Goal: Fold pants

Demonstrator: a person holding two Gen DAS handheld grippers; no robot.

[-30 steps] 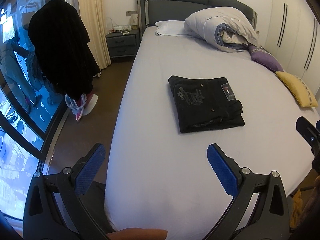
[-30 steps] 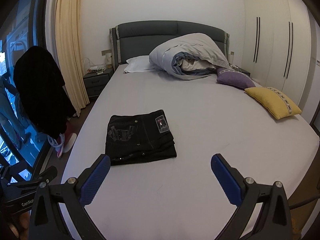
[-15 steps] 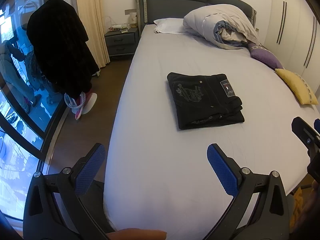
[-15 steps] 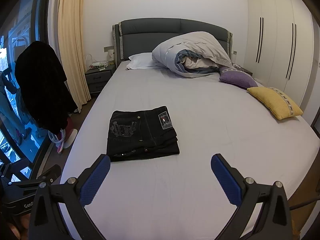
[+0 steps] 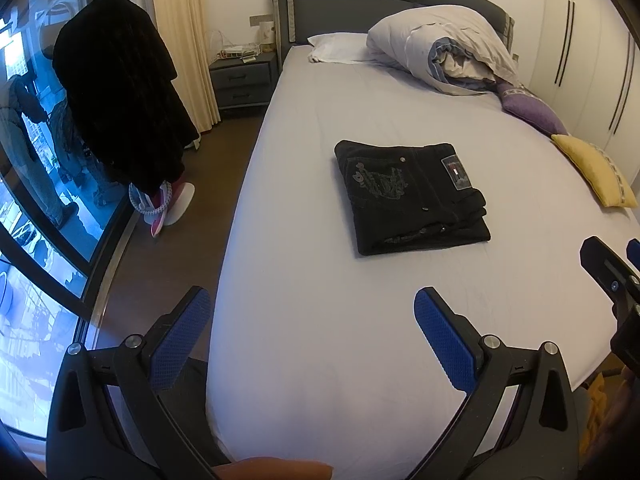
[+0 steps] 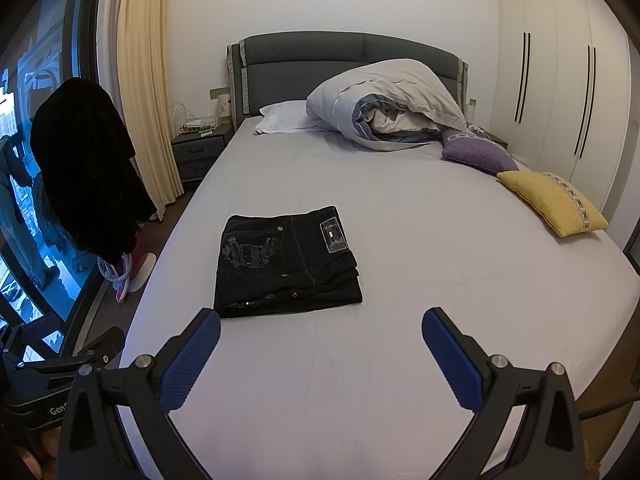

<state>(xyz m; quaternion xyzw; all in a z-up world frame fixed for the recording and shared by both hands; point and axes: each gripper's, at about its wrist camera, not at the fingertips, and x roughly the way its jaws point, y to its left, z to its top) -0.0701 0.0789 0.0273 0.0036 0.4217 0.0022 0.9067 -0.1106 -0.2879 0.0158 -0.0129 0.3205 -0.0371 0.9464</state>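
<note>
Black pants (image 5: 408, 196) lie folded into a compact rectangle on the light grey bed (image 5: 320, 320), with an embroidered pocket and a patch on top. They also show in the right wrist view (image 6: 284, 260). My left gripper (image 5: 312, 316) is open and empty, held over the bed's near edge, well short of the pants. My right gripper (image 6: 320, 340) is open and empty, just in front of the pants. Part of the right gripper shows at the right edge of the left wrist view (image 5: 612, 272).
A rolled duvet (image 6: 392, 104), a white pillow (image 6: 284, 118), a purple cushion (image 6: 476, 154) and a yellow cushion (image 6: 554, 204) lie at the far and right side. A dark coat (image 5: 120, 100) hangs by the window on the left. A nightstand (image 5: 244, 80) stands beside the headboard.
Both grippers have drawn back and lifted slightly from the bed; the pants sit a little farther away. The pants have not moved. Both grippers stay open.
</note>
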